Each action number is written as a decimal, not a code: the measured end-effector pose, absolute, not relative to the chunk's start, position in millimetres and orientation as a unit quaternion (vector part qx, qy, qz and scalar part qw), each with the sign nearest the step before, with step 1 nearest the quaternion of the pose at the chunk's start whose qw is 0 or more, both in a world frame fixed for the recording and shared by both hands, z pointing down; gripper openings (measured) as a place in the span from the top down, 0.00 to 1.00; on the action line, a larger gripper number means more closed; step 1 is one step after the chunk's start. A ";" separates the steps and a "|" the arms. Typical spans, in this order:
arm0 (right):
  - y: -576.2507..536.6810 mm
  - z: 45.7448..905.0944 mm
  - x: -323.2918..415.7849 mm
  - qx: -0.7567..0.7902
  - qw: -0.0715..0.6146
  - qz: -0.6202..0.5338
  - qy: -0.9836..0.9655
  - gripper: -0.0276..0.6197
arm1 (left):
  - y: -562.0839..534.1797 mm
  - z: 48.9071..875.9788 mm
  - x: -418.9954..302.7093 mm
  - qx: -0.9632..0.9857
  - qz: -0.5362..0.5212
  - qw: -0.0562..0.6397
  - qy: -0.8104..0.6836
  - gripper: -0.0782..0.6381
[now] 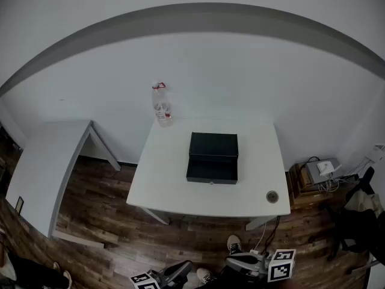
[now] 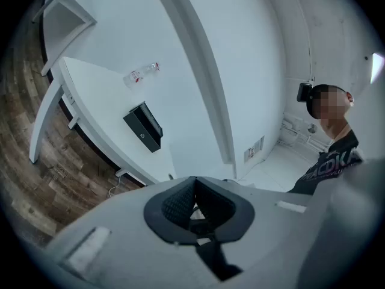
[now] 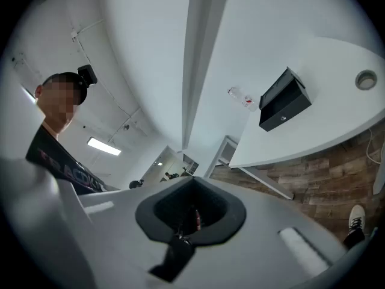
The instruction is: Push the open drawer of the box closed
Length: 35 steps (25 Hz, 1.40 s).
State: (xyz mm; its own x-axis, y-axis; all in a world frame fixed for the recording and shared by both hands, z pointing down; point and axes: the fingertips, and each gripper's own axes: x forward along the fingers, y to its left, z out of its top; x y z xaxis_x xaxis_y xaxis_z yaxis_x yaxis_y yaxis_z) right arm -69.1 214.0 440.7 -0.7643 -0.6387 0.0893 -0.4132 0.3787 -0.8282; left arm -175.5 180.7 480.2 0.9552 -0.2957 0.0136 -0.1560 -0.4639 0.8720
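A black box point(image 1: 212, 144) sits in the middle of a white table point(image 1: 174, 185), its drawer point(image 1: 211, 173) pulled out toward me. Both grippers hang low at the bottom edge of the head view, well short of the table. My left gripper point(image 1: 174, 274) is shut with nothing between its pads, which meet in the left gripper view point(image 2: 194, 182); the box point(image 2: 144, 127) lies far off there. My right gripper point(image 1: 246, 261) is also shut and empty point(image 3: 194, 182), with the box point(image 3: 284, 99) distant at upper right.
A clear plastic bottle point(image 1: 161, 104) lies at the table's far left corner. A round cable grommet point(image 1: 272, 196) marks the near right corner. A second white table point(image 1: 42, 167) stands at the left. Devices and cables point(image 1: 319, 172) sit on the floor at right.
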 end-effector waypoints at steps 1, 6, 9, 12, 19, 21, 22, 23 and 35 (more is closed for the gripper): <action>213.9 440.7 -69.7 -0.320 0.123 -0.456 0.821 0.95 | 180.5 480.0 -176.3 0.852 -0.070 0.501 -0.133 0.89; 212.9 439.9 -70.7 -0.319 0.124 -0.457 0.821 0.95 | 180.0 478.1 -177.5 0.853 -0.072 0.500 -0.135 0.89; 212.9 440.0 -71.4 -0.318 0.124 -0.457 0.822 0.95 | 179.9 478.5 -178.3 0.853 -0.071 0.499 -0.138 0.89; 213.6 440.5 -71.8 -0.318 0.124 -0.457 0.822 0.95 | 180.9 478.7 -178.8 0.852 -0.072 0.499 -0.138 0.89; 213.4 439.4 -69.9 -0.318 0.125 -0.454 0.823 0.95 | 181.5 478.6 -176.4 0.854 -0.068 0.498 -0.135 0.89; 213.5 440.1 -69.3 -0.318 0.123 -0.453 0.824 0.95 | 182.4 479.0 -176.5 0.855 -0.067 0.497 -0.134 0.89; 213.1 439.6 -68.4 -0.320 0.123 -0.451 0.824 0.95 | 182.4 479.0 -176.8 0.855 -0.067 0.497 -0.134 0.89; 212.2 438.7 -67.0 -0.322 0.123 -0.448 0.825 0.95 | 182.0 478.5 -177.3 0.855 -0.067 0.496 -0.134 0.89; 194.4 427.9 -54.8 -0.347 0.123 -0.423 0.828 0.91 | 175.0 473.2 -186.7 0.865 -0.069 0.474 -0.149 0.89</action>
